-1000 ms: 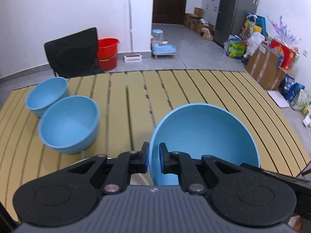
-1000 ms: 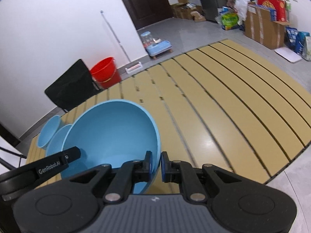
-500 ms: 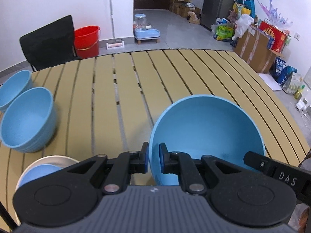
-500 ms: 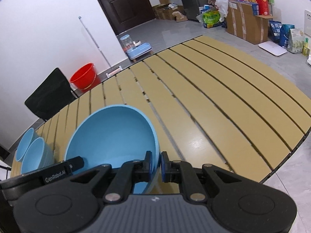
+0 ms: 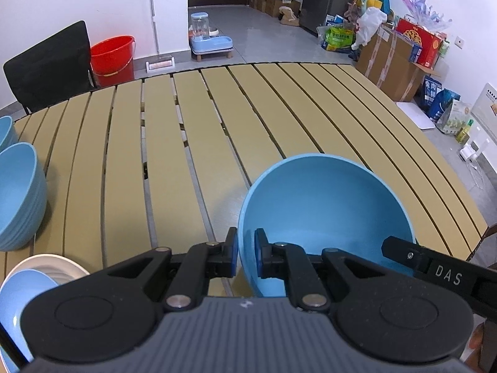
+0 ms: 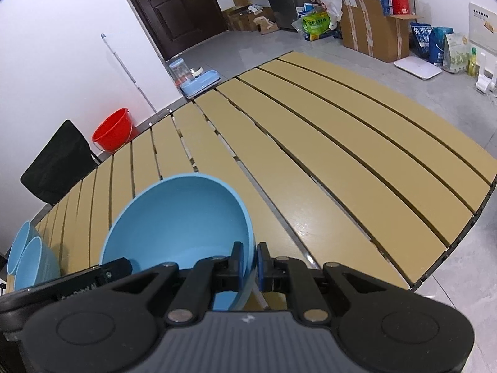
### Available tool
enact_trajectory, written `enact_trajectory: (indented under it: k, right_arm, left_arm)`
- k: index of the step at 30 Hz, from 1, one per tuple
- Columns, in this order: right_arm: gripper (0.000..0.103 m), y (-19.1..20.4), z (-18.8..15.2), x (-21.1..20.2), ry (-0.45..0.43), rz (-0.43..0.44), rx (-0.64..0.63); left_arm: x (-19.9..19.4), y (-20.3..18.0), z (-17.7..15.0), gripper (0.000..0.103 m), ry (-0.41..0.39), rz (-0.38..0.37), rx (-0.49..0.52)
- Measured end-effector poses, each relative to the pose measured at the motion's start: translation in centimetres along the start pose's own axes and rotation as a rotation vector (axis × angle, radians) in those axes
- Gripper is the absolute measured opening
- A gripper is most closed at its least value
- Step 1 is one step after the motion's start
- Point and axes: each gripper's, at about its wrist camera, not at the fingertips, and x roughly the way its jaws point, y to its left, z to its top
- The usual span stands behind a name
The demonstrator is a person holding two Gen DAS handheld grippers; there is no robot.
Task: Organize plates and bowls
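Both grippers hold one large blue bowl [image 5: 326, 211] over the slatted table [image 5: 192, 155]. My left gripper [image 5: 246, 256] is shut on its left rim. My right gripper [image 6: 248, 262] is shut on its right rim, with the bowl [image 6: 180, 217] tilted toward the camera. The right gripper's body [image 5: 441, 273] shows at the bowl's right in the left wrist view; the left gripper's body [image 6: 77, 286] shows at the lower left in the right wrist view. A stack of blue bowls [image 5: 18, 195] stands at the left, with another blue bowl [image 5: 4, 133] behind it. They also show in the right wrist view [image 6: 31, 264].
A white plate with a blue dish in it [image 5: 34, 279] lies at the near left. A black chair [image 5: 46, 65] and a red bucket [image 5: 113, 56] stand beyond the table's far edge. Boxes and bags [image 5: 400, 52] crowd the floor at the right.
Both grippers have carried the blue bowl to the right and nearer; the bowl stack has slid toward the left edge of the left wrist view, and the white plate has come into view.
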Motion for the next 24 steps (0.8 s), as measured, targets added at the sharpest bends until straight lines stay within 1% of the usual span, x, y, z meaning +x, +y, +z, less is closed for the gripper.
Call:
enact_trajectory:
  k: [9, 16, 18, 22, 23, 24]
  right_arm:
    - [0.009, -1.3, 0.2, 0.8, 0.009, -0.002, 0.023]
    - [0.009, -1.4, 0.1, 0.7, 0.006, -0.001, 0.018]
    - [0.013, -1.4, 0.0, 0.7, 0.009, 0.012, 0.025]
    - [0.014, -1.6, 0.1, 0.3, 0.002, 0.022, 0.027]
    - [0.019, -1.7, 0.1, 0.1, -0.004, 0.021, 0.027]
    - [0.024, -1.7, 0.2, -0.2, -0.010, 0.022, 0.028]
  left_arm:
    - [1.2, -0.3, -0.1, 0.011, 0.028, -0.009, 0.002]
    - [1.2, 0.0, 0.0, 0.011, 0.037, -0.020, -0.014]
    - [1.2, 0.4, 0.0, 0.012, 0.043, -0.033, -0.031]
    - [0.5, 1.1, 0.1, 0.014, 0.026, -0.024, -0.049]
    - [0.2, 1.3, 0.2, 0.020, 0.019, -0.019, -0.055]
    - [-0.2, 1.4, 0.3, 0.032, 0.008, -0.013, -0.061]
